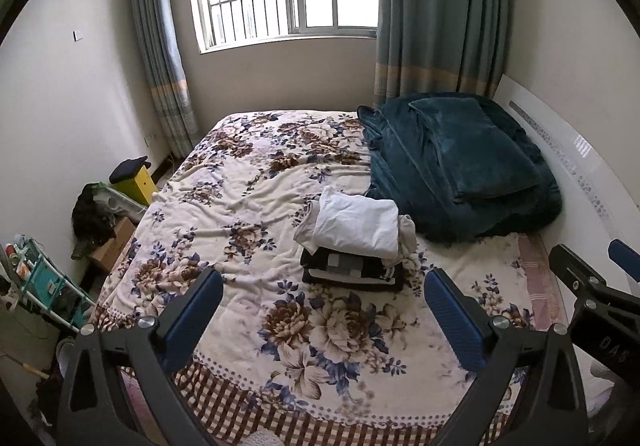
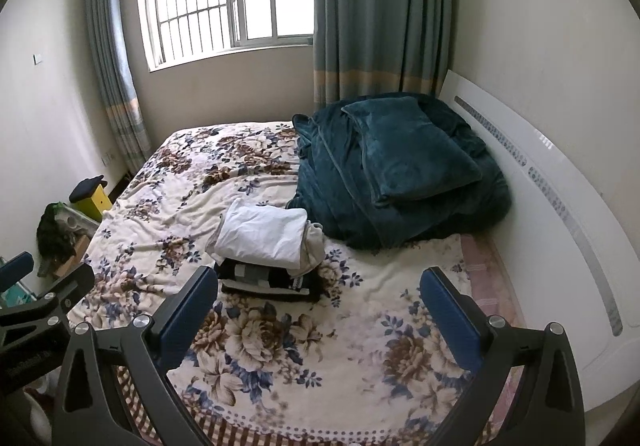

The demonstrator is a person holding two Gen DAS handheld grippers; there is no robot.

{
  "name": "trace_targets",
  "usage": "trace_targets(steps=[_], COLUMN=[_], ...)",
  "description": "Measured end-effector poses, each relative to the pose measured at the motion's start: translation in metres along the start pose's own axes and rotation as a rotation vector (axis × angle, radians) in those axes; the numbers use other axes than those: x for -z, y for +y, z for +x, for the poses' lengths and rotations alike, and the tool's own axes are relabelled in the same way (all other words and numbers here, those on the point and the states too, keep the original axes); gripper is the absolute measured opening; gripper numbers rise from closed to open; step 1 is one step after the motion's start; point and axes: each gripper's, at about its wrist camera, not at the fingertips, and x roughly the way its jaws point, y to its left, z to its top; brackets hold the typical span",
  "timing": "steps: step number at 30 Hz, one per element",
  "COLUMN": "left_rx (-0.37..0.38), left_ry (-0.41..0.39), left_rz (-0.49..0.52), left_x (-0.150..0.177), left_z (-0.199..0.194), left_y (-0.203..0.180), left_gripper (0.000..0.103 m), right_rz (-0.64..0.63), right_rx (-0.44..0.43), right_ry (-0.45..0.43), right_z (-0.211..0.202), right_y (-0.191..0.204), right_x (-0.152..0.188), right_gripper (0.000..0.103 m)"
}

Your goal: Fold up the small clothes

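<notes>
1. Ahead of both sets of jaws, past their tips and clear of them, a stack of folded clothes [image 1: 352, 246] sits on the floral bed cover [image 1: 248, 206]: a white garment [image 1: 356, 224] on top, a pale grey piece under its edge, a black-and-white patterned garment [image 1: 352, 272] at the bottom.
2. Seen from the left gripper [image 1: 324, 296], the stack lies almost straight ahead, between the lines of the two fingers, a little toward the right one. Seen from the right gripper [image 2: 320, 292], it lies ahead and off to the left, just beyond the left fingertip.
3. The stack's long axis runs roughly crosswise to both grippers' forward direction.
4. Neither gripper is clearly nearer; the left one looks better centred on the stack.
5. Both jaws are spread wide and hold nothing.
6. Both grippers are held side by side above the near end of the bed, tilted down toward it.
7. A dark teal blanket [image 2: 400, 174] is heaped beyond the stack, to the right.
8. No unfolded garment shows, so the folding appears done.
</notes>
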Motion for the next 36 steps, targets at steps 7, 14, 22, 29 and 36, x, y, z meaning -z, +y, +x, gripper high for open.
trace_targets(steps=[7,14,22,29,36], left_rx=[-0.003,-0.004,-0.004,0.003,0.003], left_ry=[0.002,0.001,-0.002,0.001,-0.004], left_rz=[-0.001,0.005,0.012,0.013,0.009], left_x=[0.0,-0.002,-0.003,-0.004,-0.006], left_z=[0.0,0.003,0.008,0.01,0.011], left_y=[0.004,0.002,0.003,0.004,0.004], left_gripper=[0.103,0.103,0.103,0.103,0.103], right_rz=[-0.013,-0.016,-0.018,-0.017,-0.017], right_rx=[0.002,0.0,0.0,0.001,0.001], right_ry=[0.003,0.001,0.002,0.002,0.001], right_z=[0.003,0.003,0.003,0.004,0.004], right_y=[0.002,0.004,0.004,0.006,0.005], right_x=[0.001,0.001,0.002,0.002,0.002], right_gripper=[0.102,0.102,0.102,0.102,0.102])
